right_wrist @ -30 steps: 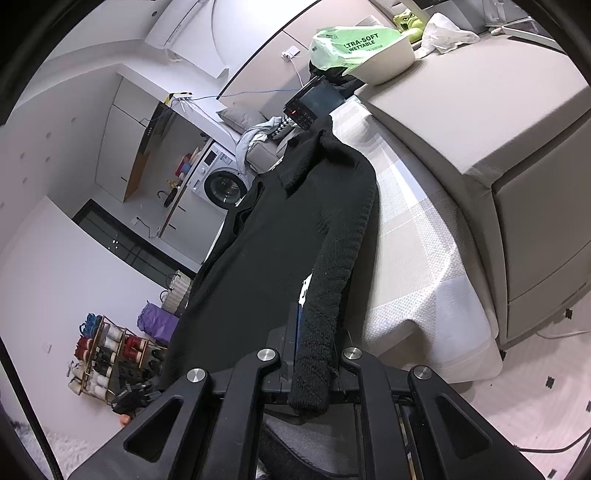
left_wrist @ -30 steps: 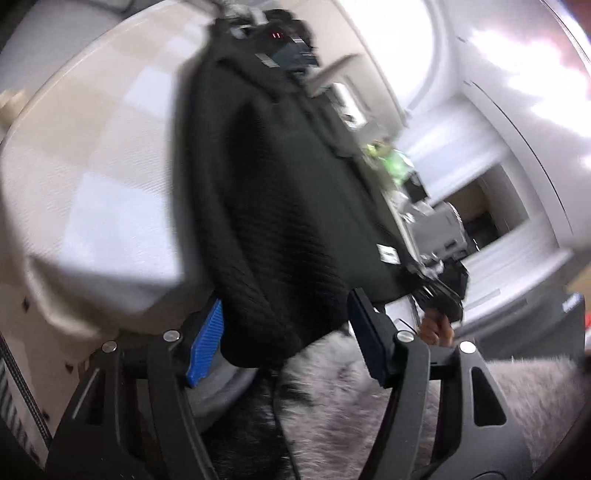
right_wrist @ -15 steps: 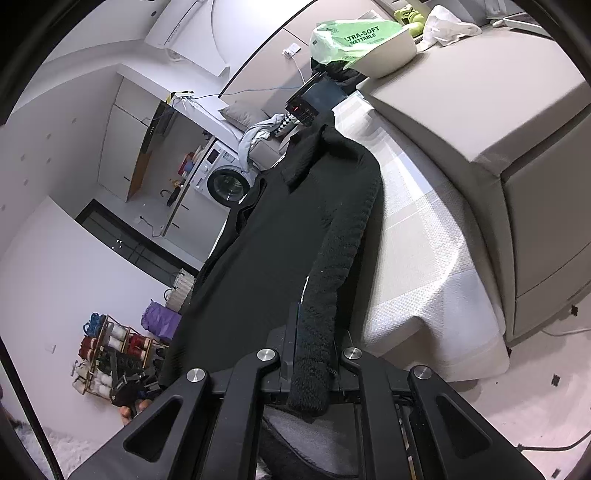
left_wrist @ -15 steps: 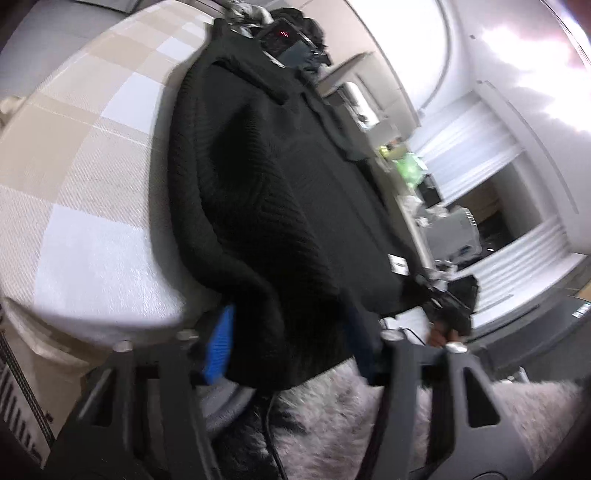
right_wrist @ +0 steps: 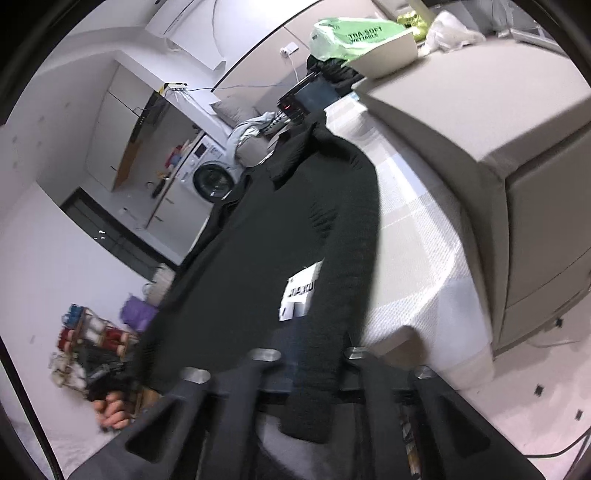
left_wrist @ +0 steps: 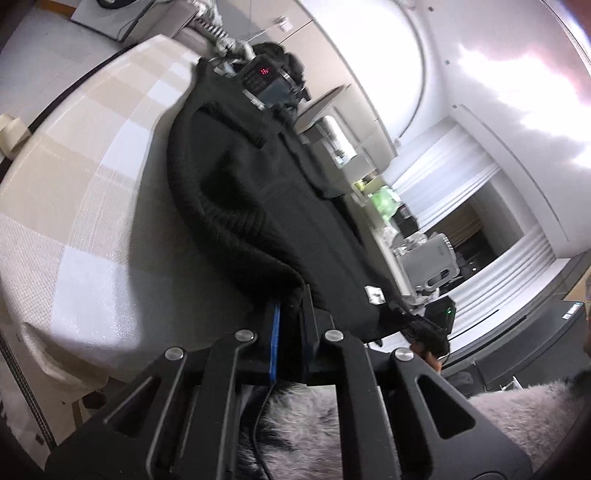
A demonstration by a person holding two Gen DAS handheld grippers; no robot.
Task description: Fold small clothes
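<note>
A black knit sweater (left_wrist: 258, 192) lies spread lengthwise on a beige and white checked surface (left_wrist: 92, 177), collar at the far end. My left gripper (left_wrist: 291, 306) is shut on the near cuff of one sleeve. In the right wrist view the same sweater (right_wrist: 258, 258) shows with a white tag (right_wrist: 301, 295) near its hem. My right gripper (right_wrist: 314, 354) is shut on the other sleeve's cuff (right_wrist: 325, 387), which hangs down between the fingers.
A dark device with red digits (left_wrist: 264, 75) sits past the collar. A beige block (right_wrist: 480, 110) beside the surface carries a bowl with a green packet (right_wrist: 354, 33). A washing machine (right_wrist: 207, 177) and a shoe rack (right_wrist: 92, 339) stand further off.
My left gripper has closed from open onto the sleeve cuff. My right gripper has stayed shut on its sleeve and shifted slightly, with the white tag now showing.
</note>
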